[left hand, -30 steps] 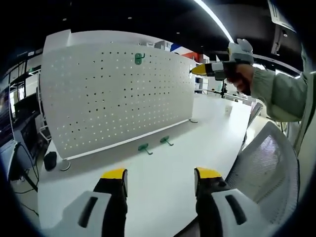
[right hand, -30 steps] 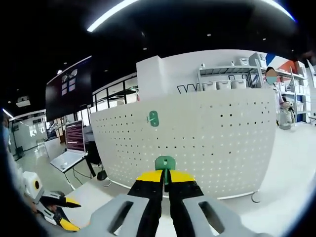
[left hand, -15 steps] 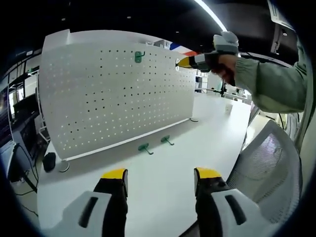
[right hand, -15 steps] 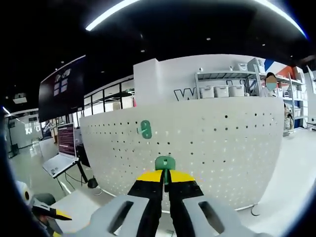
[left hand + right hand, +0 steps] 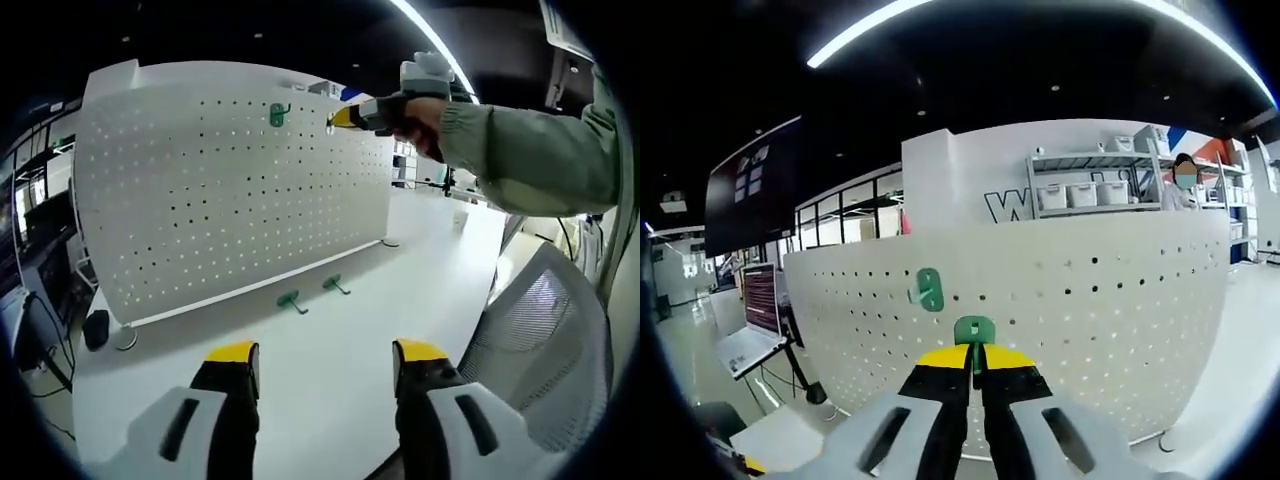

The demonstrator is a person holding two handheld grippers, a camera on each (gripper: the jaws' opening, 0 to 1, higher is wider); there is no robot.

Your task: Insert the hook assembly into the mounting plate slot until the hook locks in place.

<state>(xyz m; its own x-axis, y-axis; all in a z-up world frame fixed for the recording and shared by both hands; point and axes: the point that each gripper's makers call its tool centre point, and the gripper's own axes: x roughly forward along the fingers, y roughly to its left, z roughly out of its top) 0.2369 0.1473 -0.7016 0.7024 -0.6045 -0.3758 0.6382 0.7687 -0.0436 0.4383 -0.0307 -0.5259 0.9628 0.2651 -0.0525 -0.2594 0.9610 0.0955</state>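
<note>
Not much readable text here: the right gripper view catches part of a big dark letter, looks like a "W", on the white wall (image 5: 970, 170) behind the pegboard (image 5: 1090, 320), cut off by a shelf of bins (image 5: 1095, 190). A laptop (image 5: 752, 320) sits off to the left, screen too blurry to read.

The right gripper (image 5: 974, 358) is clamped on a green hook (image 5: 974, 331), held up close to the board's upper rows, just beside another green hook (image 5: 928, 290) already hanging there.

The left gripper view gives the wider picture: the left gripper (image 5: 325, 352) has its jaws spread apart with nothing in them, low over the white table (image 5: 420, 270). Two more green hooks (image 5: 291, 299) (image 5: 335, 284) lie at the foot of the board. A green sleeve (image 5: 530, 160) reaches in from the right, and a mesh chair (image 5: 545, 350) is at lower right.
</note>
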